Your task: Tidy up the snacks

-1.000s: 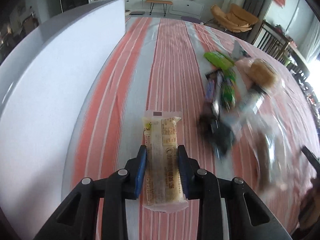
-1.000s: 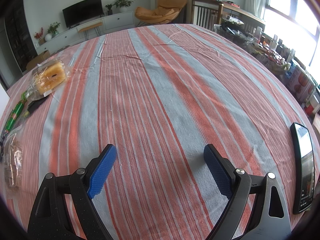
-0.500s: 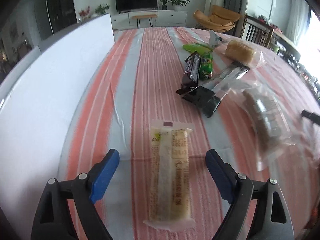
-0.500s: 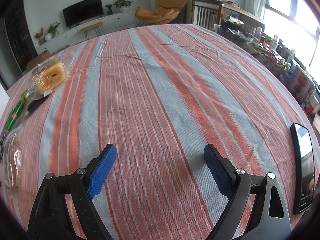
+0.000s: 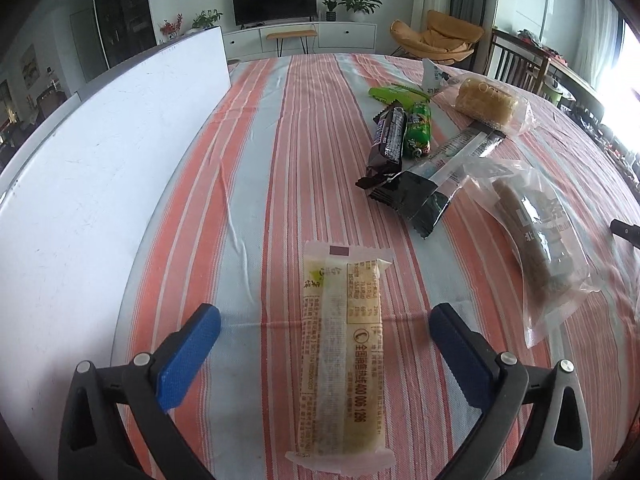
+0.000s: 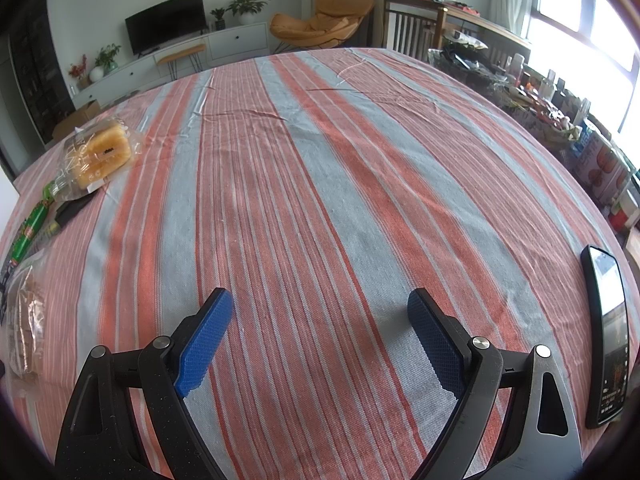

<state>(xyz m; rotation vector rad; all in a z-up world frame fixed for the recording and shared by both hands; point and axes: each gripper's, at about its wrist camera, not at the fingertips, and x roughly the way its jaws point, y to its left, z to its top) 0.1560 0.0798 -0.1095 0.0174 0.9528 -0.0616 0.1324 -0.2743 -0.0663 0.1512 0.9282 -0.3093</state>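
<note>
- Currently, left gripper: fingers spread wide, nothing between them touched.
- Yellow bar lies flat on the striped counter, lengthwise between the left fingers, clear of both pads.
- White board stands along the counter's left edge.
- Snack pile sits well ahead and right: dark packet, green packet, black-and-white sachet, bread bag, and brown cake bag nearest the right.
- Right gripper: fingers spread, holding nothing, over bare cloth.
- Phone lies at the right edge of the right view; the bread bag shows far left there.
</note>
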